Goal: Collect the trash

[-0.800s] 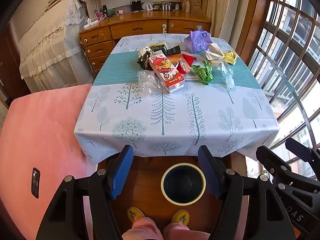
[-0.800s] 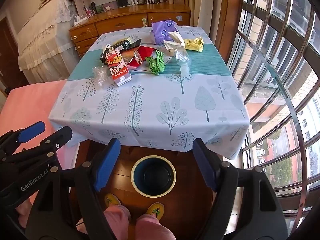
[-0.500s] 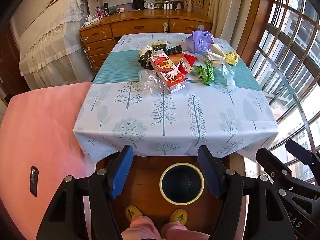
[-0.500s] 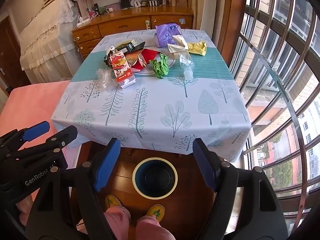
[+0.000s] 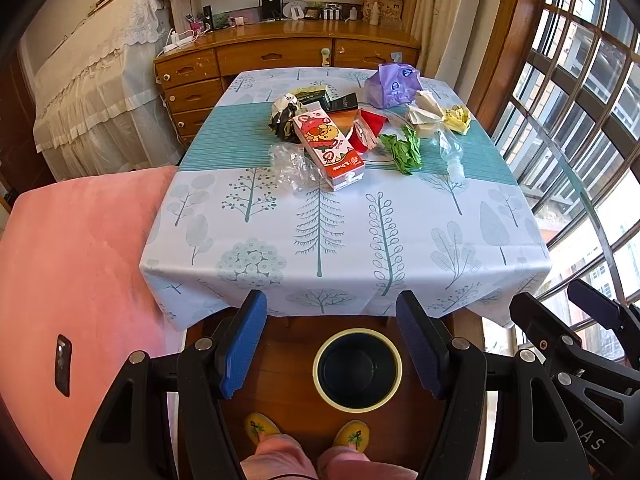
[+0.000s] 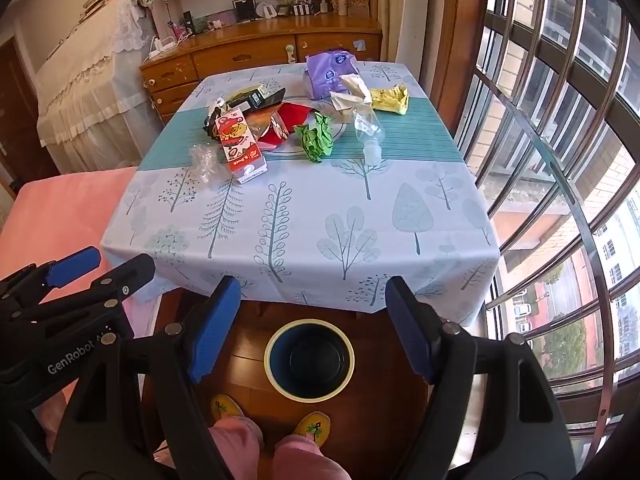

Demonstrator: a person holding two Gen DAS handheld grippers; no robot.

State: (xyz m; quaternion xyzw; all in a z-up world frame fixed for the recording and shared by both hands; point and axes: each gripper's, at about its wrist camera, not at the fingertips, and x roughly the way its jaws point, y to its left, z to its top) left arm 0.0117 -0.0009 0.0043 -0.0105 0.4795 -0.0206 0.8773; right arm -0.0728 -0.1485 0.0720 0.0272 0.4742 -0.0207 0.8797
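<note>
Both grippers are chunky black plastic frames with triangular cutouts and silver screws at the pivots. The left gripper (image 5: pixel 331 344) and right gripper (image 6: pixel 314 326) each have blue ribbed pads (image 5: pixel 244 344) inside the fingers. White "GenRobot" lettering (image 6: pixel 72 356) sits at about 9 o'clock. The person wears pink trousers (image 6: pixel 236 440) and yellow embroidered slippers (image 5: pixel 260 426).

The tablecloth (image 5: pixel 344 240) is pale blue with grey-green tree prints and a teal striped band across the far part. On it lie a red-and-white carton (image 5: pixel 329 151), green crumpled paper (image 5: pixel 403 151), a purple bag (image 5: pixel 394 85) and a yellow wrapper (image 5: pixel 457 118). The bin (image 5: pixel 357 372) is dark blue, cream-rimmed.
</note>
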